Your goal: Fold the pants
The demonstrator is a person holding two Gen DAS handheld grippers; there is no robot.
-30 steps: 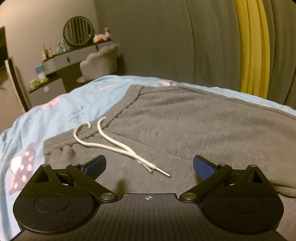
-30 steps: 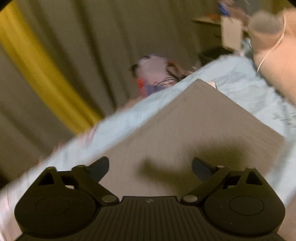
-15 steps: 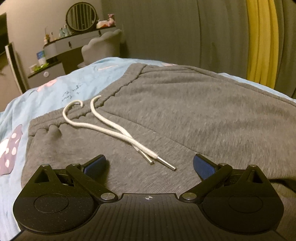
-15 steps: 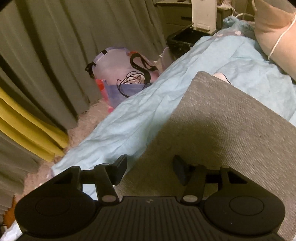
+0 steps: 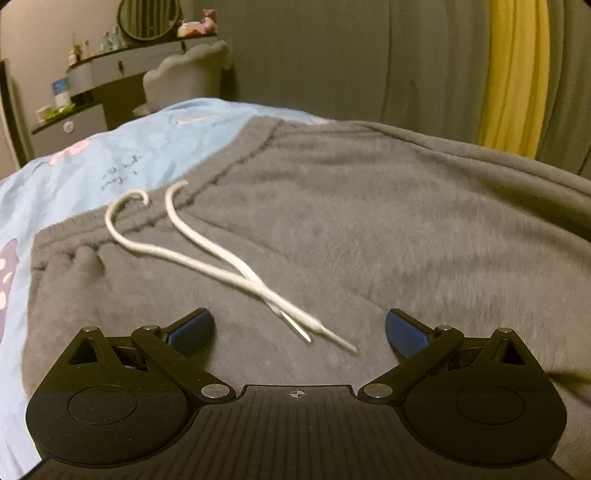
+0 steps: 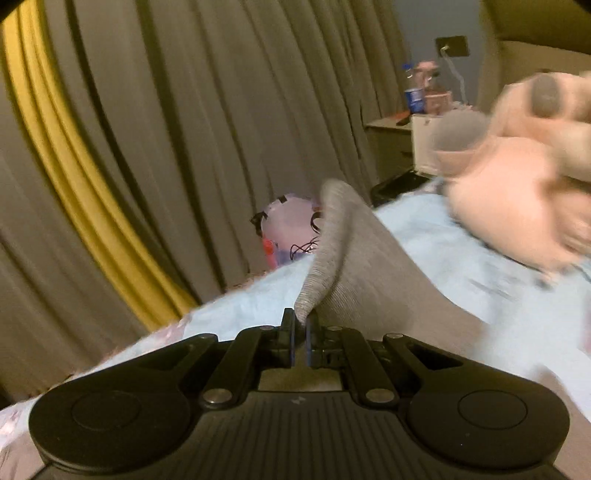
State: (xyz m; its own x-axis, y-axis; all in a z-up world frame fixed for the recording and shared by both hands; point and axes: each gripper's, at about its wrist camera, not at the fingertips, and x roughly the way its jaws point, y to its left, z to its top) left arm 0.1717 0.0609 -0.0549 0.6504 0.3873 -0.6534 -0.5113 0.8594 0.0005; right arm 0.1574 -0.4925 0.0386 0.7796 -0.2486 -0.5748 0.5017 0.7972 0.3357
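Grey sweatpants (image 5: 369, 221) lie flat on the light blue bedsheet (image 5: 110, 162), waistband toward the far left. A white drawstring (image 5: 207, 254) trails over the front, its tips between my fingers. My left gripper (image 5: 299, 328) is open and empty, low over the pants near the waist. In the right wrist view my right gripper (image 6: 301, 332) is shut on the ribbed cuff (image 6: 325, 258) of a pant leg and holds it lifted off the bed (image 6: 443, 251).
A vanity desk with a round mirror (image 5: 147, 18) and a grey chair (image 5: 184, 81) stand beyond the bed. Grey and yellow curtains (image 6: 129, 147) hang behind. A pink plush toy (image 6: 517, 184) lies on the bed at right. A clear bag (image 6: 288, 229) sits on the floor.
My right gripper has shut on the pant cuff and lifted it. My left gripper stays open and has shifted slightly over the waist.
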